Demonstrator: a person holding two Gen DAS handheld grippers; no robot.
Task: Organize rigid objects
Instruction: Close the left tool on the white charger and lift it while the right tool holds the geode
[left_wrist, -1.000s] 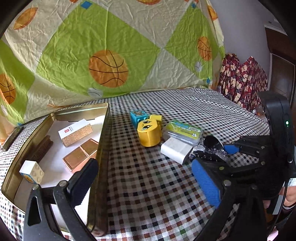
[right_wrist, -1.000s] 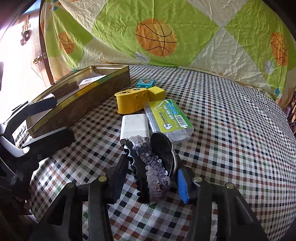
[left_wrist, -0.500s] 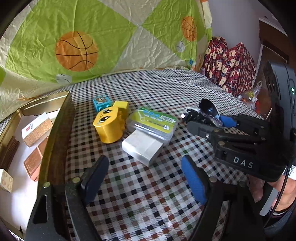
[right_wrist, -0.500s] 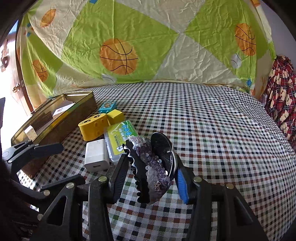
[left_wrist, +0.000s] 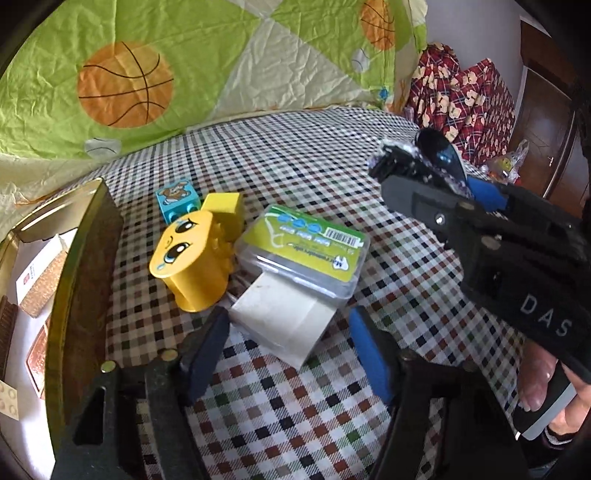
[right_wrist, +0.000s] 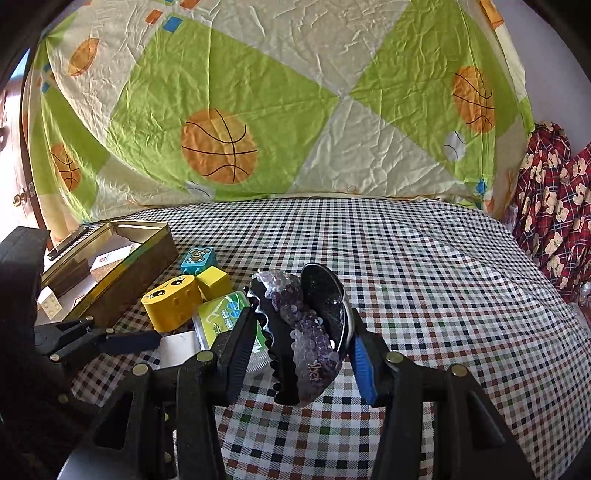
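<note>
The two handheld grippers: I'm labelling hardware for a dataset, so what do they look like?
Both the left gripper and right gripper are black plastic linkages with brass-coloured rivets, one black pad and one blue pad each. The right gripper's body carries white letters "DAS".

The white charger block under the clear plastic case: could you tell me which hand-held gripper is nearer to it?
Left. The left hand-held gripper straddles the white charger block, jaws closing, pads not yet touching. The right hand-held gripper is raised off to the side, clamped on a sequinned hair clip.
</note>
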